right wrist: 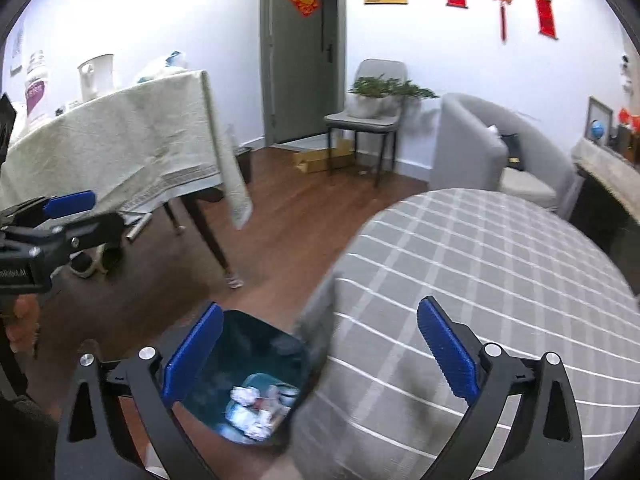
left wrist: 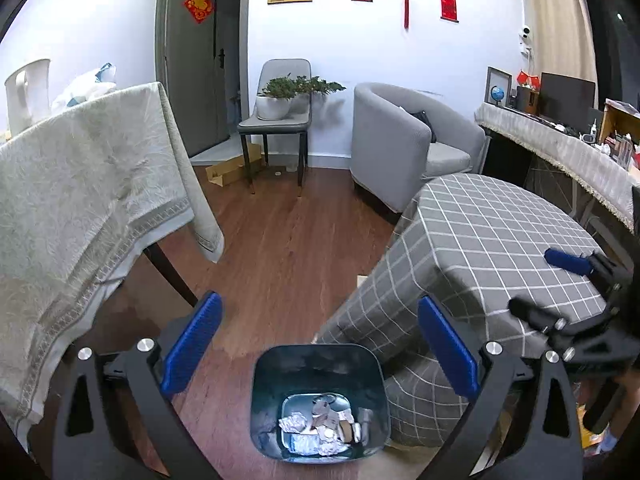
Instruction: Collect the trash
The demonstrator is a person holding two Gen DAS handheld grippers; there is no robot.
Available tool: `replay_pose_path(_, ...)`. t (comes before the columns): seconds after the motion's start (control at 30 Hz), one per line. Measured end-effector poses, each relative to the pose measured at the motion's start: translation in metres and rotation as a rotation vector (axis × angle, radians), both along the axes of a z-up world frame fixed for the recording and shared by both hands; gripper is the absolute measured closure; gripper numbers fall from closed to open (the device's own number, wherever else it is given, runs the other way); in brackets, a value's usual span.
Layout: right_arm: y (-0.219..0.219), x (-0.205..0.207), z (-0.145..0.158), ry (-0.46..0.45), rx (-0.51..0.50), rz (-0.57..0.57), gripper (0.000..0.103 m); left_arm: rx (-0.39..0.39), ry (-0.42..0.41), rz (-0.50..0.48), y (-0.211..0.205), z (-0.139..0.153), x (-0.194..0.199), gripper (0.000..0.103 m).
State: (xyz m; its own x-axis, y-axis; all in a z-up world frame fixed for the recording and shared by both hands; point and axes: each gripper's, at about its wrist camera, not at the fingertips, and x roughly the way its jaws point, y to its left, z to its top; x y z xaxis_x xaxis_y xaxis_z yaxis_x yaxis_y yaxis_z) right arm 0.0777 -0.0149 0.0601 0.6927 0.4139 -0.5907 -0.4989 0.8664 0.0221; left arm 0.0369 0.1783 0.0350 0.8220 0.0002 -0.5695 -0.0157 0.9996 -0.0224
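Standing on wood floor point(left wrist: 280, 240) — trash bin point(left wrist: 320, 400) beside checked table point(left wrist: 500, 240); both claws released.

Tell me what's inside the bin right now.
The trash bin holds crumpled white paper and wrappers on its floor. Whatever lies beneath that layer is covered.

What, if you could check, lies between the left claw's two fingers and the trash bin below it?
Nothing: the left wrist view shows the left claw open over the trash bin, with only bare wood floor between.
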Motion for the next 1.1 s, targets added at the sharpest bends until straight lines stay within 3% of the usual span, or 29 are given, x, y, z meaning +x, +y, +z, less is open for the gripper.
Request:
replay_pose_path(0.5,-0.075,-0.019,0.007,-0.008,0.067,-0.118,0.004,0.022,0.027,-0.019,-0.034,-0.030,-0.014,0.003)
replay_pose_path(1.1,-0.082,-0.026,0.006,-0.024,0.055,-0.099,0.004,0.024,0.020,-0.026,-0.042,-0.032,-0.015,0.003)
